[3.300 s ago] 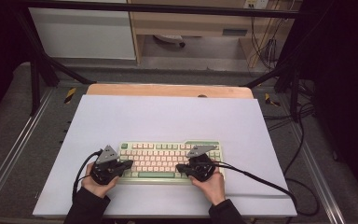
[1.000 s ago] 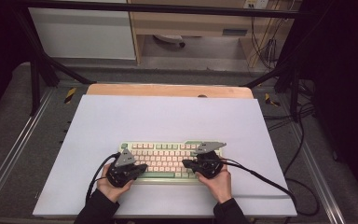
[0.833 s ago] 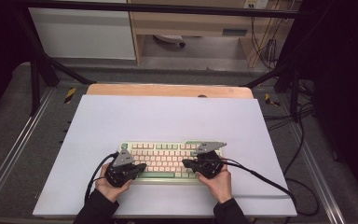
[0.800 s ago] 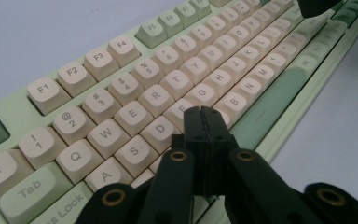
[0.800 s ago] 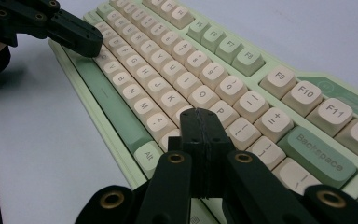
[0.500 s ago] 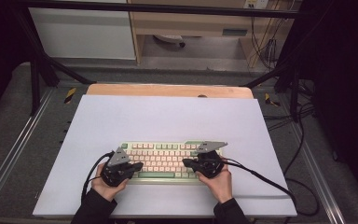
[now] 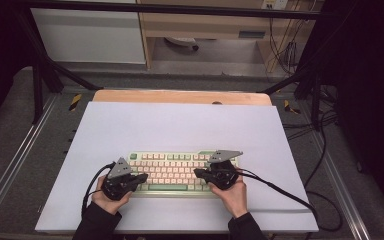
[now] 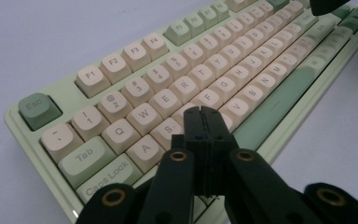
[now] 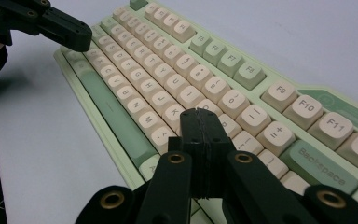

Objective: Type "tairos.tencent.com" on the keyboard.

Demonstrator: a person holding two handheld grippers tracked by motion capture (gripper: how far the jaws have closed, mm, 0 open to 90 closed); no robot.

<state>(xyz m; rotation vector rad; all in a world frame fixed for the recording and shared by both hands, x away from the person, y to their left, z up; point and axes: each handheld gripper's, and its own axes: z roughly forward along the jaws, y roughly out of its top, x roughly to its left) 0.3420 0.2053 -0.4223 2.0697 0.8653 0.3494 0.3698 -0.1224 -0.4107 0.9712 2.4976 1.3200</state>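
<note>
A pale green keyboard (image 7: 177,172) with cream keys lies near the front edge of the white tabletop (image 7: 180,125). My left gripper (image 7: 144,177) reaches over the keyboard's left end with its jaws pressed together and nothing between them. Its tip (image 8: 204,112) hovers over the S and D keys of the keyboard (image 8: 135,60). My right gripper (image 7: 198,172) points left over the keyboard's right half, also shut and holding nothing. That tip (image 9: 200,114) sits just above the keys near L on the keyboard (image 9: 177,60). The left gripper (image 9: 74,37) shows far off at top left.
A wooden board (image 7: 180,96) borders the tabletop's far edge. A black cable (image 7: 280,187) trails from the right gripper across the table's right side and off its edge. Metal frame rails (image 7: 15,160) run along both sides. Behind the keyboard lies bare tabletop.
Since the earliest frame both grippers have turned inward over the keys. Within the last second the left hand has shifted slightly to the left; the right one has stayed put.
</note>
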